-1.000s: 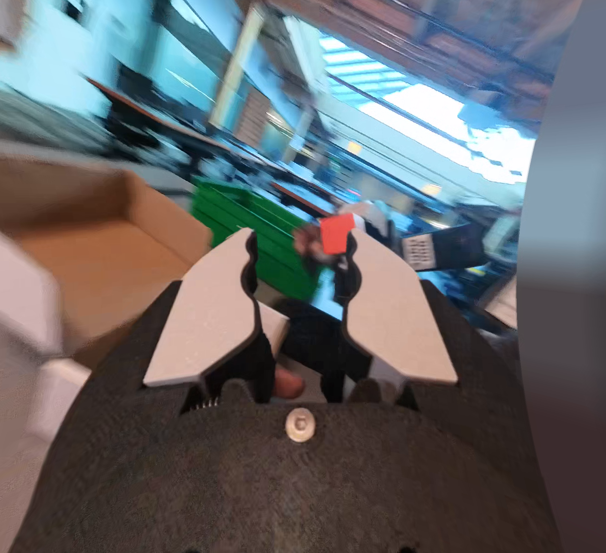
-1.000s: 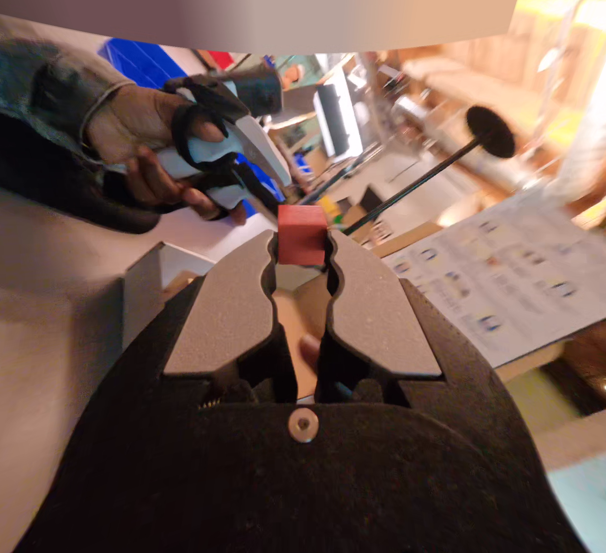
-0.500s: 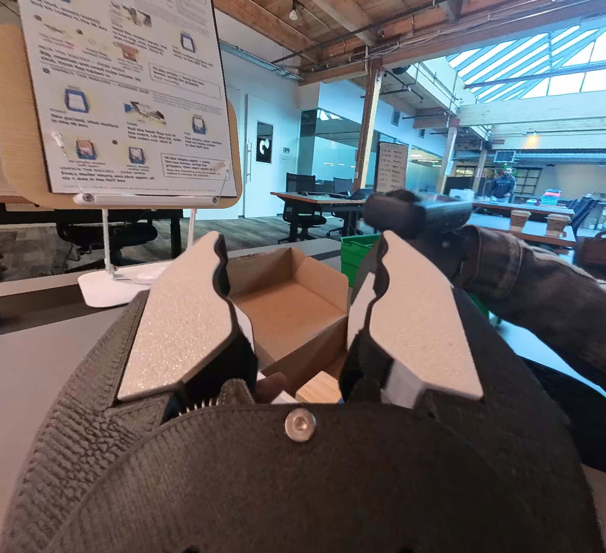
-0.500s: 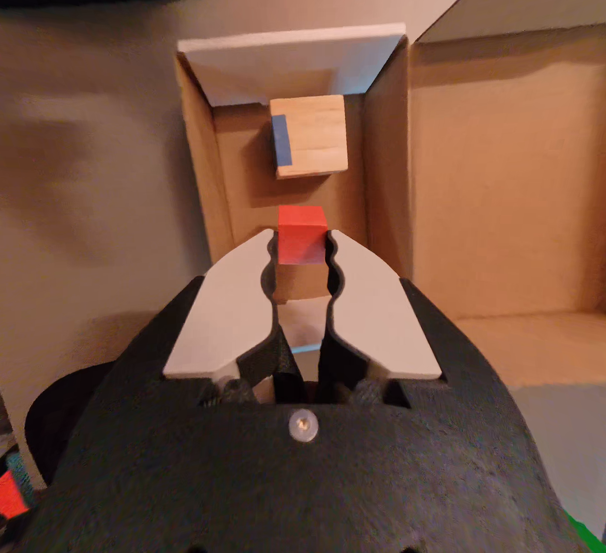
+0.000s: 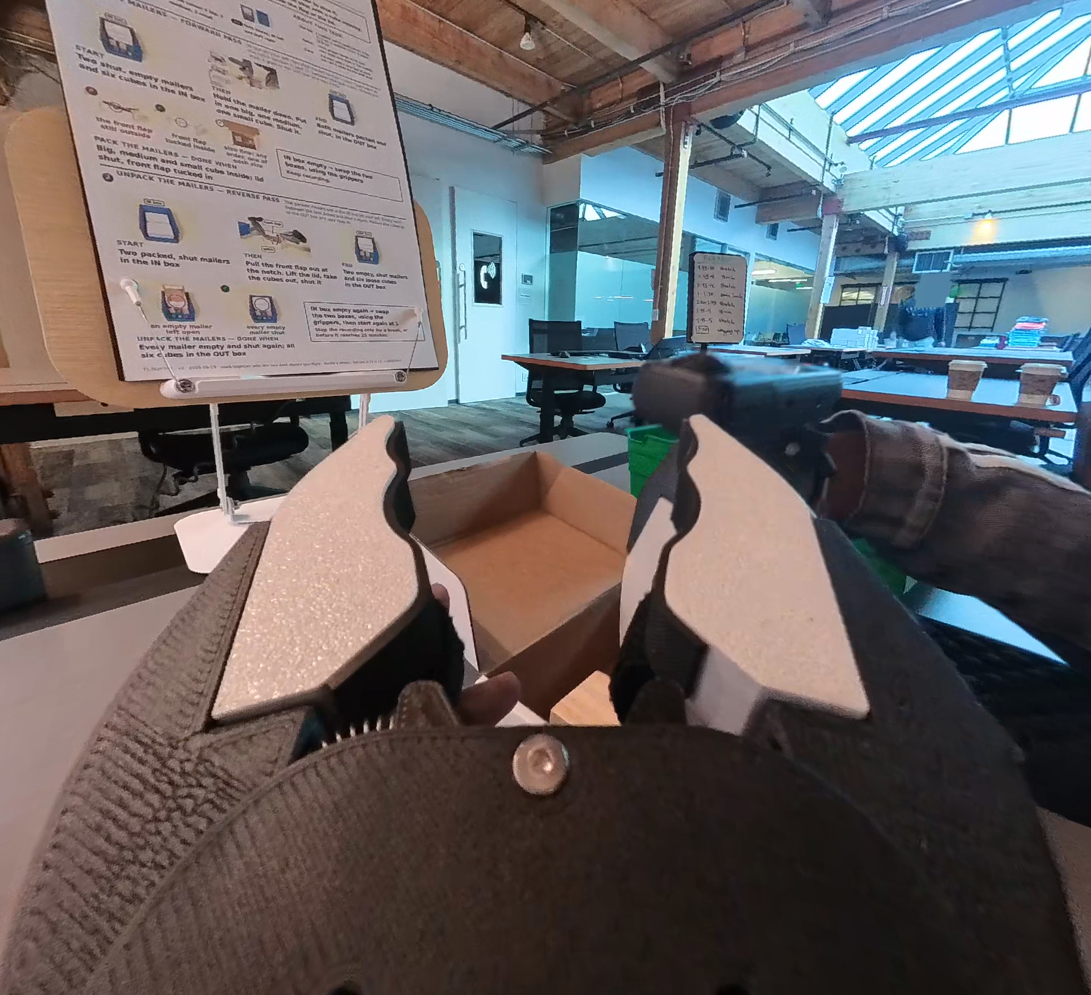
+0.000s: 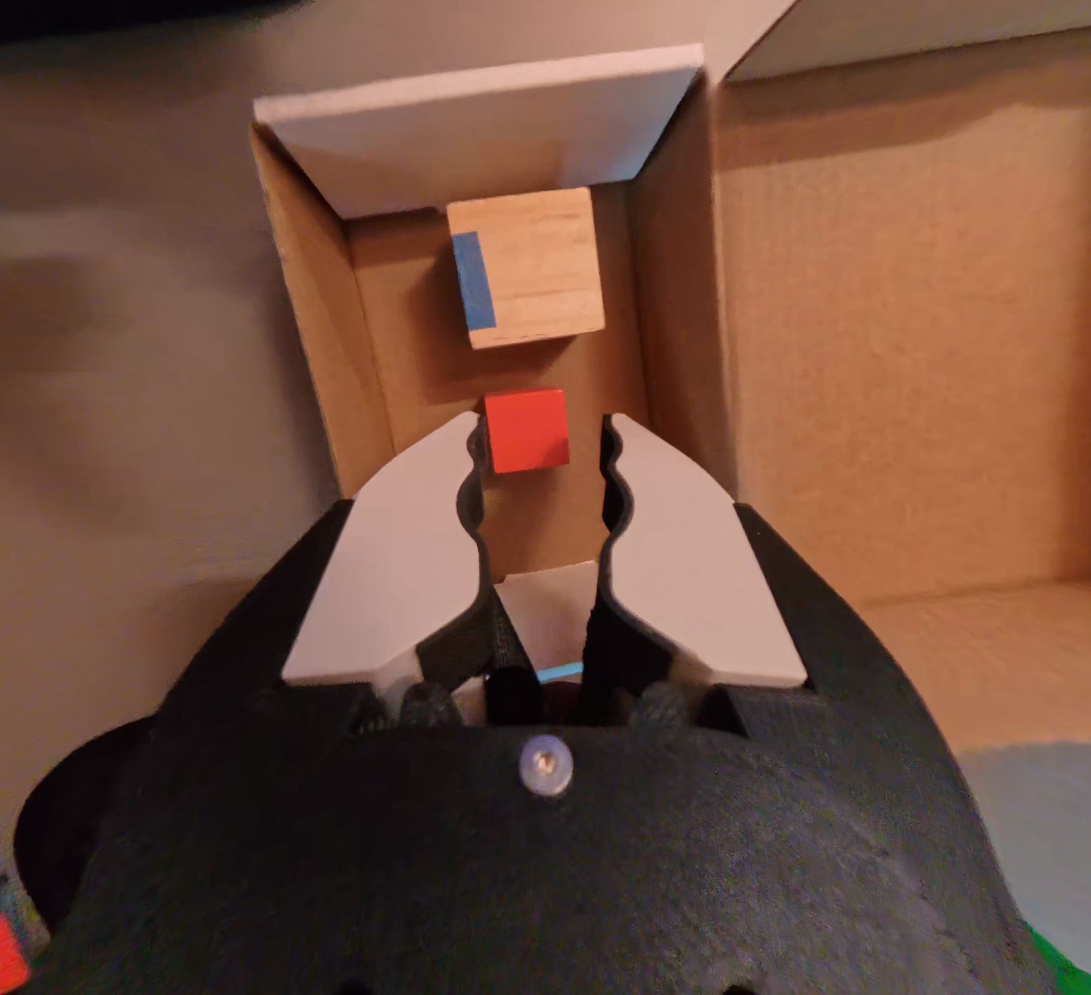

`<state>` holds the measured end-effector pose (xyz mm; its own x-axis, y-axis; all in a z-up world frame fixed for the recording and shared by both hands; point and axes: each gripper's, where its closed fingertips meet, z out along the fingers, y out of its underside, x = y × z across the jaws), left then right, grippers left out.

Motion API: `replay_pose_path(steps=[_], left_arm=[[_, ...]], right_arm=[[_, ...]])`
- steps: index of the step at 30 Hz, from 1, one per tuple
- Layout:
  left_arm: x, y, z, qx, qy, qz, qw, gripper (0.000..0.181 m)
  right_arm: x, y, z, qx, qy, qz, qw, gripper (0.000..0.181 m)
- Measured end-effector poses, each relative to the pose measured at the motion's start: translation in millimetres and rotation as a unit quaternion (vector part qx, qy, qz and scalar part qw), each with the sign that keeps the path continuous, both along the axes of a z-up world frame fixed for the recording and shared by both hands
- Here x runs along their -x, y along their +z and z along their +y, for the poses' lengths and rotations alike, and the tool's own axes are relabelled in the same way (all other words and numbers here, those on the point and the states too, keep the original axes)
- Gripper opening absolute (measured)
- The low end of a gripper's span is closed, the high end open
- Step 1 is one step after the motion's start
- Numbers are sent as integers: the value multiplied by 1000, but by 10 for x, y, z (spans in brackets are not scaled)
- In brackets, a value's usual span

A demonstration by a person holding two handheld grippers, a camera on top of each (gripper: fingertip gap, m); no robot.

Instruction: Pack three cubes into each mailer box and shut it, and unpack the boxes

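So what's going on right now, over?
Right gripper open over mailer box; red cube beside wooden cube. Left gripper open, empty. Nothing blocking.

A printed instruction sheet [image 5: 236, 169] and a handwritten whiteboard [image 5: 717, 296] bear writing.

Left wrist view: bright daylight from skylight [image 5: 968, 81] upper right, sharp, strong fisheye bending at edges. Right wrist view: dim, warm orange cast, soft motion blur, shadow beside wooden cube [image 6: 531, 267], dark corners.
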<state>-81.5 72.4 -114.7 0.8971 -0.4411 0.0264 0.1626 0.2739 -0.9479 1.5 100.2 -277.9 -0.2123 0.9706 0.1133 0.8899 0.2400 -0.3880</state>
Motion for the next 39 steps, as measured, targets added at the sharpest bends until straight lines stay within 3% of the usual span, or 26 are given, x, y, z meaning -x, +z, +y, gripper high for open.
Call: replay_pose_path(steps=[1,5,8,11,14,18,27,31,35,39], left_arm=[[-7,-5,1,0,0,2,1000,87],[-30,-19,5,1,0,13,1000,87],[-41,-22,3,1,-1,16,1000,86],[-67,-33,4,2,-3,22,1000,86],[-104,-46,2,2,-6,32,999,86],[-134,-67,9,5,-7,42,999,85],[-136,-43,-10,10,-8,51,999,83],[-179,81,-213,27,-49,55,997,76],[-128,28,-541,98,-85,154,980,74],[277,-93,-822,175,-43,240,954,75]], right_arm=[[11,62,3,4,-9,25,1000,38],[79,517,6,27,-59,216,974,67],[-28,919,-44,51,-86,385,918,88],[-295,1104,-112,37,-98,505,857,103],[-545,1095,-163,0,-96,582,807,104],[-643,1179,-211,40,-111,616,779,108],[-642,1159,-162,20,-124,616,777,109],[-658,1143,-99,9,-139,616,776,109],[-648,1120,-101,19,-141,613,777,109],[-625,1078,-107,13,-138,603,785,109]])
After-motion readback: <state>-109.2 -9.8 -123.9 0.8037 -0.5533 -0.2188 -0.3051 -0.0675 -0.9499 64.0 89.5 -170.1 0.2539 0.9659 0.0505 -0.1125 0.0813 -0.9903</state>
